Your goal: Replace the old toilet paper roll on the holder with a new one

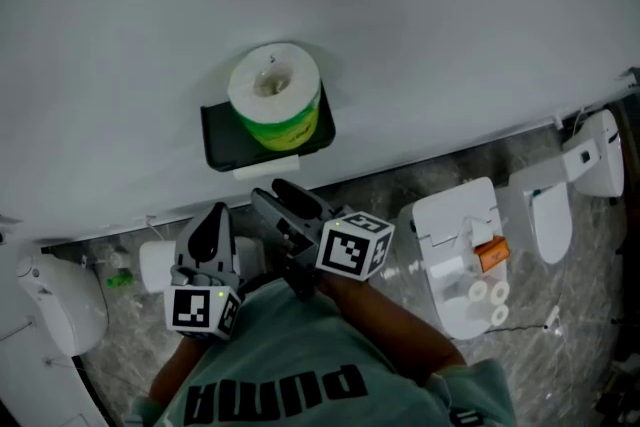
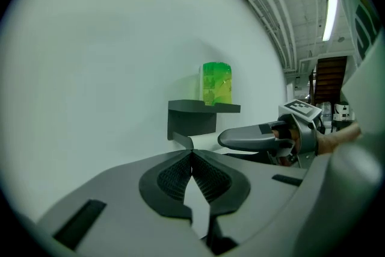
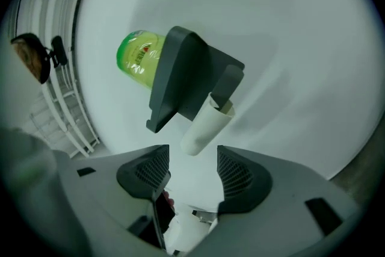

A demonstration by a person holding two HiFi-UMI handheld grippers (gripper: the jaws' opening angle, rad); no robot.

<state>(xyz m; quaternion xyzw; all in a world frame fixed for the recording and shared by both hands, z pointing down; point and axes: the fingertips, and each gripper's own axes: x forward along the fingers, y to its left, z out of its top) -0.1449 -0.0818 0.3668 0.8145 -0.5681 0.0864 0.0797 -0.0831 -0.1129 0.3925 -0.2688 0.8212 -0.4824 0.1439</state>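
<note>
1. Right tool [image 3: 192, 156]: jaws about half apart, nothing between the pads; it points at the free end of the old roll's bare tube [image 3: 204, 126], which lies just ahead of the jaws and is not yet touched.
2. Left tool [image 2: 192, 156]: jaws closed together and empty; held below and to the left of the holder [image 2: 192, 117], apart from it.
3. Old tube: white, bare of paper, on the holder's arm under the shelf, against the wall; seen as a pale bar under the shelf in the head view [image 1: 265, 165].
4. New roll [image 1: 275, 95]: stands on end on top of the holder's shelf, in a green wrapper; untouched.
5. Step in hand (judgement): taking the bare tube off the arm.
6. Method note: bring the pads either side of the tube near its free end; close lightly, as a thin tube will likely crush or fold; draw it straight along the arm towards the open end, without twisting; keep clear of the shelf edge so the new roll is not knocked off.
7. Left tool looks free to fetch the new roll once the arm is bare.
8. Writing: shirt [image 1: 280, 385] reads "puma", upside down in the head view; wrapper has red print in the right gripper view [image 3: 139, 57], too small to read; cubes carry black-and-white square markers only.
</note>
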